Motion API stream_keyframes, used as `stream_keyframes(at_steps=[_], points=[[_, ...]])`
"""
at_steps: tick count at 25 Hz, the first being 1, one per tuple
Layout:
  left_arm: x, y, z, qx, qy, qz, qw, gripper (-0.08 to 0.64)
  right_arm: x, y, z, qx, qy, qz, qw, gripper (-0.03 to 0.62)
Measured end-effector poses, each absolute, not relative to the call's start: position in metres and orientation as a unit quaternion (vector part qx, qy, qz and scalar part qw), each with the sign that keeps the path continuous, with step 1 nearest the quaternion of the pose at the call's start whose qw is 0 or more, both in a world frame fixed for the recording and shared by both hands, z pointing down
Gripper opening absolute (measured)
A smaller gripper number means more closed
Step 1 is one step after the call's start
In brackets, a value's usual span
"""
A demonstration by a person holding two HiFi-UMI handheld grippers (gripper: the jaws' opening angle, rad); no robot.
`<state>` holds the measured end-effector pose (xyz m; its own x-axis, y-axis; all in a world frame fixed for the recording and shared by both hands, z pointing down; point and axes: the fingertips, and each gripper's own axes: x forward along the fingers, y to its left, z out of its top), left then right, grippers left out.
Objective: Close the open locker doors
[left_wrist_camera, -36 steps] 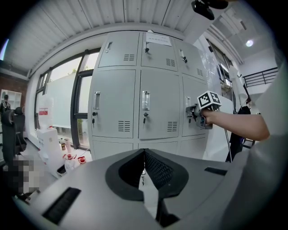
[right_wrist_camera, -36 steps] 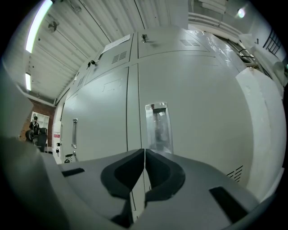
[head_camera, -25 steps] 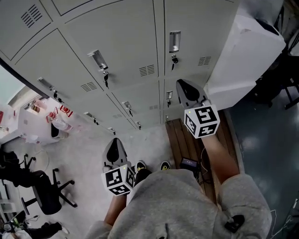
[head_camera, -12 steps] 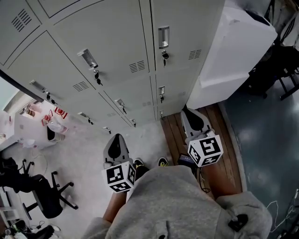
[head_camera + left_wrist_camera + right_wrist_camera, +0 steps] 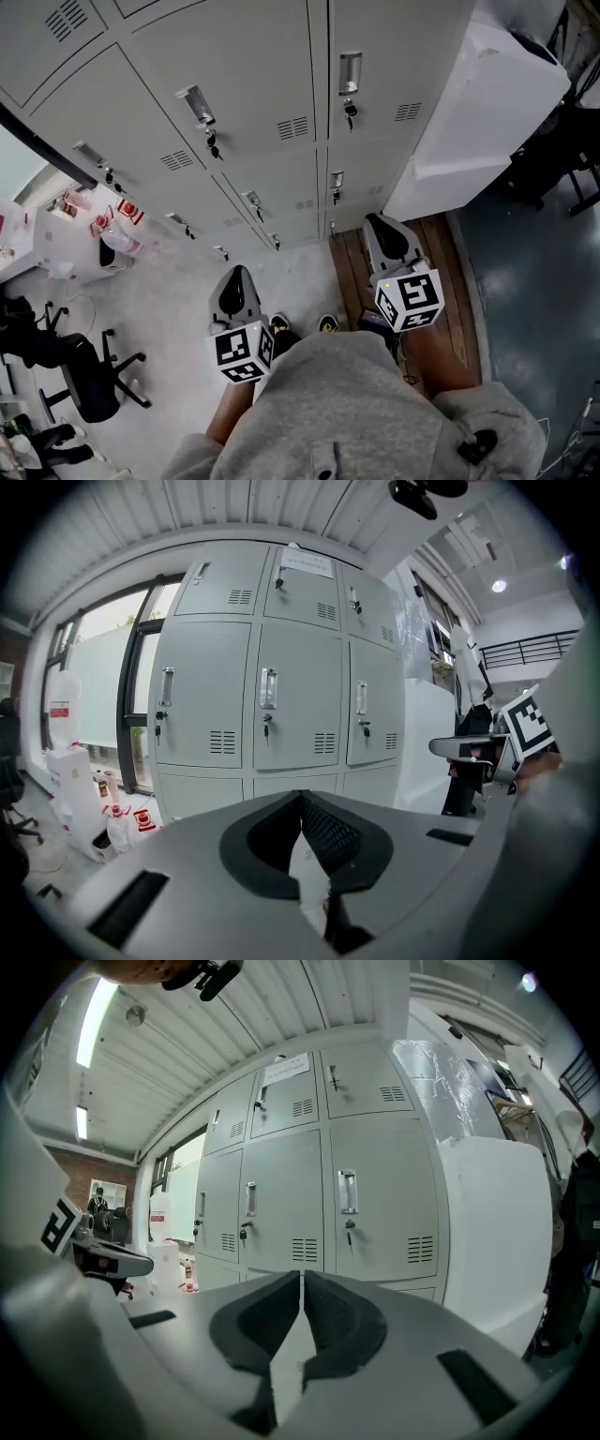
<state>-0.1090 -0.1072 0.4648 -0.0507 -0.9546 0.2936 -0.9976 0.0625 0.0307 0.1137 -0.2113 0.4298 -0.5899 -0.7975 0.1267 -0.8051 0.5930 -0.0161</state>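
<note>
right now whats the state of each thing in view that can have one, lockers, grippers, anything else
locker doors, all those in view shut
keys, hanging in the door locks
left gripper, jaws together, nothing between them
right gripper, jaws together, nothing between them
office chair, upright on the floor

A tall white cabinet (image 5: pixel 487 103) is seen at the right, beside a slatted wooden platform (image 5: pixel 349 277). At the left, a black office chair (image 5: pixel 80 375) and plastic bottles (image 5: pixel 117 239) are set on the pale floor (image 5: pixel 169 300).
</note>
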Motion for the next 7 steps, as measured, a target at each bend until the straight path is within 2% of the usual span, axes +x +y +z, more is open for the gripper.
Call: stream_keyframes(at_steps=[7], points=[[-0.1119, -0.1036, 0.4680, 0.671, -0.726, 0.090, 0.120, 0.008, 0.1071, -0.2122, 0.4332, 0.440, -0.896, 0.035, 0.054, 0.035]])
